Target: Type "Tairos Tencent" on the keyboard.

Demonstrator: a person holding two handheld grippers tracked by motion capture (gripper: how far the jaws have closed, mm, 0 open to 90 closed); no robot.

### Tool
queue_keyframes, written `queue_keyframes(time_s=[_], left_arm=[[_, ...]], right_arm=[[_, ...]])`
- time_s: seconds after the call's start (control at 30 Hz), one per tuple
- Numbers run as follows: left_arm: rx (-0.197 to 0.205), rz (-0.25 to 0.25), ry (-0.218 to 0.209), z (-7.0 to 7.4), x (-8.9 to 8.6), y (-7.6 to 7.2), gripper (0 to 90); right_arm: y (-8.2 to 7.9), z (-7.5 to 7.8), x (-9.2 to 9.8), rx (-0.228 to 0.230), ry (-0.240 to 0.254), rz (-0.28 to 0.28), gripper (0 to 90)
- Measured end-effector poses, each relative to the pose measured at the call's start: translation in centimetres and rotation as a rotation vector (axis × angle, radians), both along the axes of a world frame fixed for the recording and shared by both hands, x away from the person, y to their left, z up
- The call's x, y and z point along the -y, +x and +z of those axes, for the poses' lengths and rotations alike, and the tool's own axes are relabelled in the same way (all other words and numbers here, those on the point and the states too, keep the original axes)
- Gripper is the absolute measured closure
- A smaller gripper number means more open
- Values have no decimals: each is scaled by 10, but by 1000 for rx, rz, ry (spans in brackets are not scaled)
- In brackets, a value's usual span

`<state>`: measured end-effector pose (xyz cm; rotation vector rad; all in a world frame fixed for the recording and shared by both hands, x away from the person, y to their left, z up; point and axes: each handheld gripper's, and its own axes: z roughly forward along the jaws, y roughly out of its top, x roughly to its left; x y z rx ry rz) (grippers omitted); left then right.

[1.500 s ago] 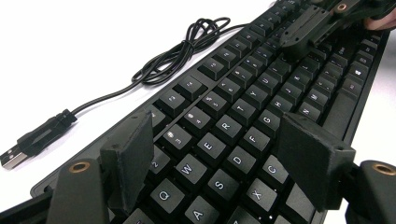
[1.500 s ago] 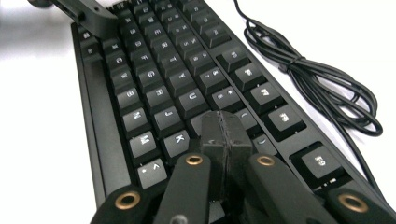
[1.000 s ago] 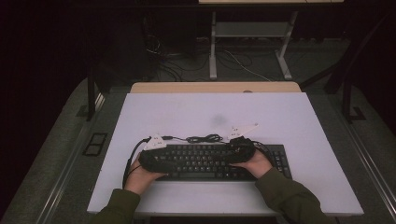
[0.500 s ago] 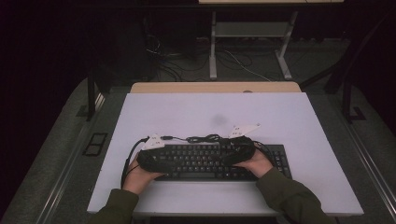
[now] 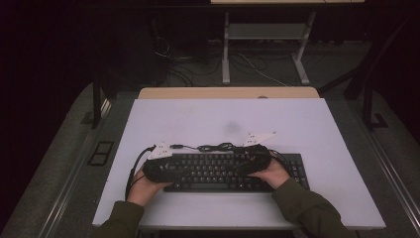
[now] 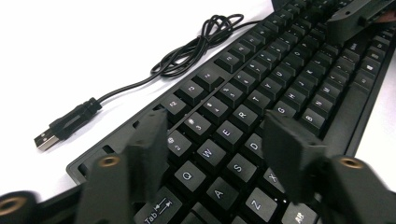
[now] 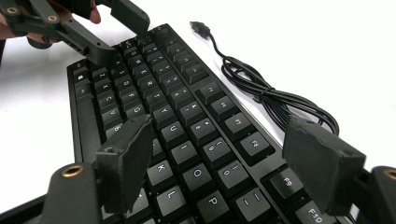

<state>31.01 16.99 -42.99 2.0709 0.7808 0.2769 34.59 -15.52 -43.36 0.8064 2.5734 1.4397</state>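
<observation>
A black keyboard (image 5: 223,171) lies near the front edge of the white table (image 5: 198,119), with its USB cable (image 5: 213,147) coiled loose just behind it. My left gripper (image 5: 172,167) lies low over the keyboard's left end. In the left gripper view the keyboard (image 6: 280,70) runs away under my left gripper (image 6: 217,126). Its jaws have just been closing and stand apart over the W, E, S, D keys, gripping nothing. My right gripper (image 5: 248,161) hovers over the right-middle keys (image 7: 187,121). The jaws of this right gripper (image 7: 219,128) have opened wide, with nothing held.
The cable's USB plug (image 6: 65,123) rests free on the table left of the keyboard. A wooden desk edge (image 5: 228,92) borders the table's far side, with metal legs (image 5: 226,49) and floor cables (image 5: 257,67) beyond. A bare white surface stretches behind the keyboard.
</observation>
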Motion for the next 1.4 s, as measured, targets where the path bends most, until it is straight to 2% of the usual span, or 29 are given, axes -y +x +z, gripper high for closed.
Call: queue_keyframes(time_s=[0.13, 0.33, 0.5, 1.0, 1.4], left_arm=[[-1, -22, -3, 1, -1, -1, 581], [-16, -59, 16, 2, 1, -2, 763], [-37, -85, 24, 2, 2, -2, 878], [-58, -107, 50, -3, 7, -2, 888], [-69, -107, 49, -5, 7, -1, 887]], right_arm=[[0, 0, 0, 0, 0, 0, 241], [0, 0, 0, 0, 0, 0, 241], [0, 0, 0, -1, -1, -1, 242], [0, 0, 0, -1, -3, -2, 242], [0, 0, -1, -3, -2, -3, 242]])
